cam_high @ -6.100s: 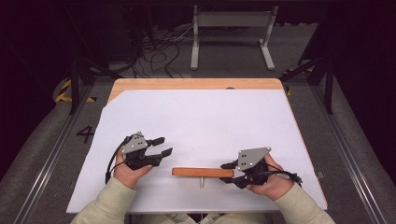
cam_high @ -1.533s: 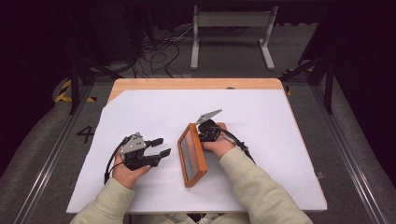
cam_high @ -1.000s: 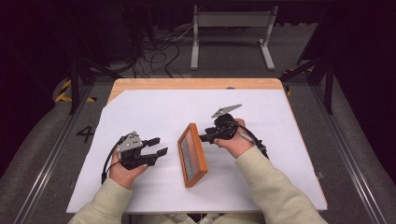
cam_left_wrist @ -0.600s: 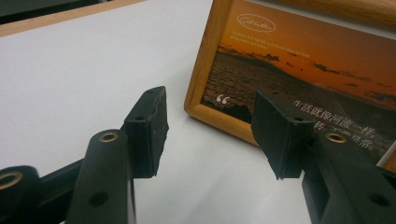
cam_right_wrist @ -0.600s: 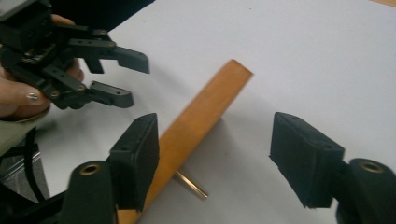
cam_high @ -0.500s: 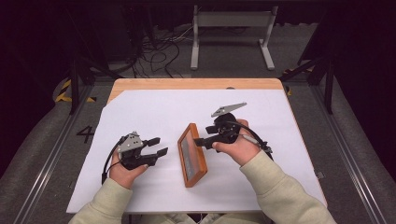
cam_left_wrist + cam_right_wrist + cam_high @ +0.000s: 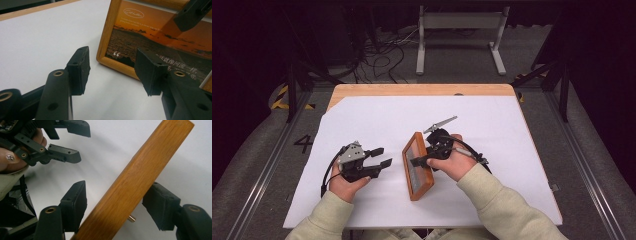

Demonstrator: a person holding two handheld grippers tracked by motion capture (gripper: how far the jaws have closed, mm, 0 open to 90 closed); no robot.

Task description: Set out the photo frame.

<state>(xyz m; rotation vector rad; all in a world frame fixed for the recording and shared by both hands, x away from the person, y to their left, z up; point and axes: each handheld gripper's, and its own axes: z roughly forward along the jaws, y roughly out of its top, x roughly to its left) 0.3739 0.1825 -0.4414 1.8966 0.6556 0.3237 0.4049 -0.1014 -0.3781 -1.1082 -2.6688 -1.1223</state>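
A wooden picture frame (image 7: 416,172) with a sunset print stands tilted on the white sheet, its picture (image 7: 155,42) facing my left gripper. My right gripper (image 7: 422,156) straddles the frame's top rail (image 7: 150,162). Its jaws have just been closing with the rail between them. In the right gripper view (image 7: 115,200) a strip of white still shows between the left pad (image 7: 76,202) and the wood. A brass peg (image 7: 131,218) sticks out behind the rail. My left gripper (image 7: 384,156) rests on the sheet left of the frame, open and empty (image 7: 112,65).
The white sheet (image 7: 492,125) covers most of a wooden table whose bare edge (image 7: 422,90) runs along the back. Beyond it on the floor are a metal stand (image 7: 459,35) and loose cables (image 7: 382,60). Floor rails (image 7: 262,170) flank the table.
My right gripper has slid toward the person along the frame's top rail and now sits at about its middle. The frame and my left gripper have kept their places.
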